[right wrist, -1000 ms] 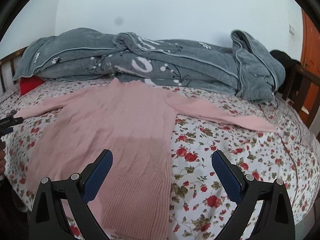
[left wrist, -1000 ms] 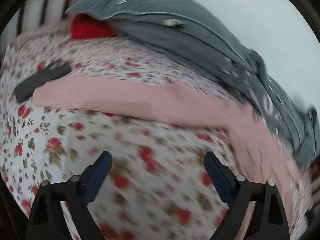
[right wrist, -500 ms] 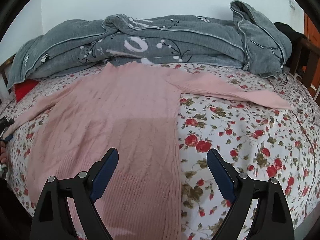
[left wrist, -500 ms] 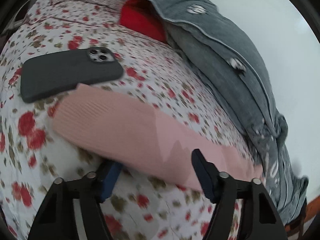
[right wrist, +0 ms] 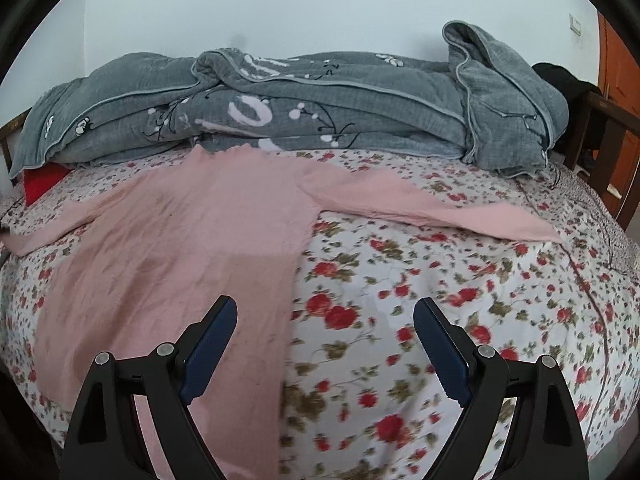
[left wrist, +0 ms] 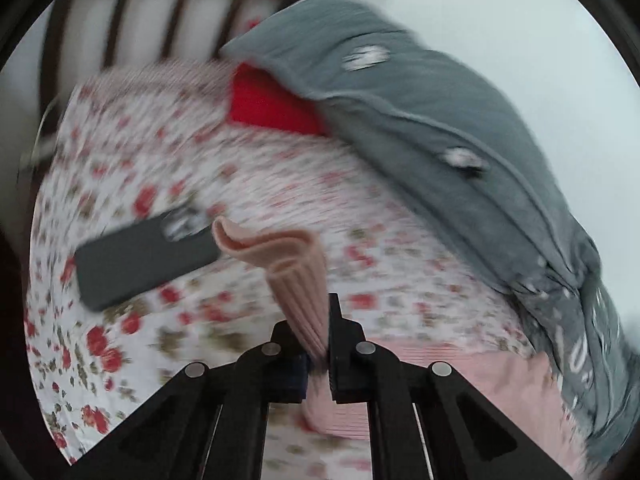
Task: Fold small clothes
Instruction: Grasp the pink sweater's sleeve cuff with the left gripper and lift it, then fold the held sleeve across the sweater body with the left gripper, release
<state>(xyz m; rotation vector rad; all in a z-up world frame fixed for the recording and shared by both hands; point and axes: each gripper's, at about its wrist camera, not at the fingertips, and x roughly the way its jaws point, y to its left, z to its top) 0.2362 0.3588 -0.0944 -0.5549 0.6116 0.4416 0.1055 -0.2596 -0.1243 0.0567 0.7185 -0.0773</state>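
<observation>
Left wrist view: left claw (left wrist: 318, 344) clenched on pink sweater (right wrist: 192, 248) cuff; right claw (right wrist: 324, 344) released, above bedsheet (right wrist: 460, 288).

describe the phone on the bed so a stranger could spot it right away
On the floral bedsheet, look near the wooden headboard, beside the pink sleeve cuff. The phone lies flat there: the only dark, hard-edged slab among soft fabrics.

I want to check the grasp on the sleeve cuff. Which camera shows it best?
The left wrist view: the left gripper is shut on the pink cuff, which sticks up between its fingers. The right wrist view shows only the sweater spread flat, that sleeve running off the left edge.
</observation>
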